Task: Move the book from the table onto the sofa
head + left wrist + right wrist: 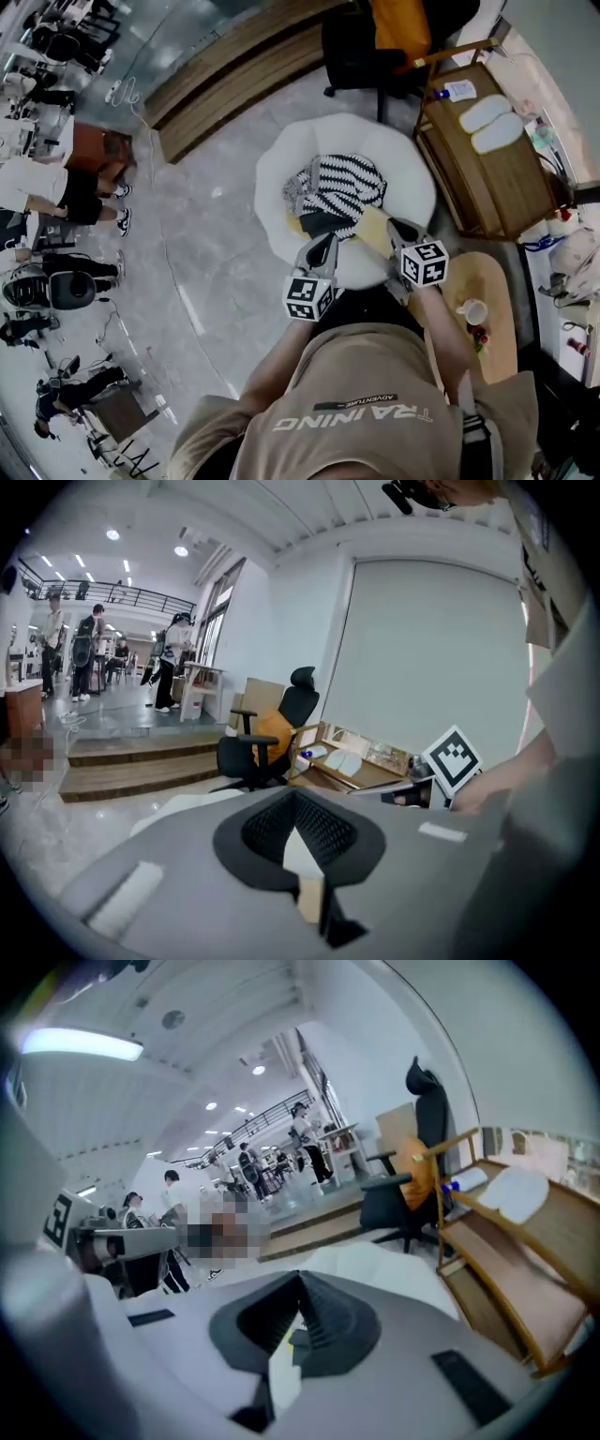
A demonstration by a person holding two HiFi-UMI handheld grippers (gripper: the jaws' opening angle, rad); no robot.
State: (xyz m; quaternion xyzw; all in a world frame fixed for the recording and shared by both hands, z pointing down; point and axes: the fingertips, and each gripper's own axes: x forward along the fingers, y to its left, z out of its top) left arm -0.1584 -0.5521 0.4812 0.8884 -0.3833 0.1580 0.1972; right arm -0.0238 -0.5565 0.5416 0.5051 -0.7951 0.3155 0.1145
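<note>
A round white sofa (281,178) lies on the floor in front of me, with a black-and-white striped cushion (339,185) on it. Beside the cushion lie a flat dark thing (323,223) and a flat pale-yellow thing (373,228); I cannot tell which is the book. My left gripper (325,246) hangs over the sofa's near edge, jaws together and empty. My right gripper (401,228) is above the yellow thing, also shut and empty. In the gripper views the left gripper (296,799) and the right gripper (300,1283) show closed tips with only sofa beyond.
An oval wooden table (495,281) with a white cup (472,311) stands at my right. Behind it is a wooden shelf unit (492,178). A black office chair with an orange cushion (380,33) and wooden steps (234,66) lie beyond the sofa. People stand far left.
</note>
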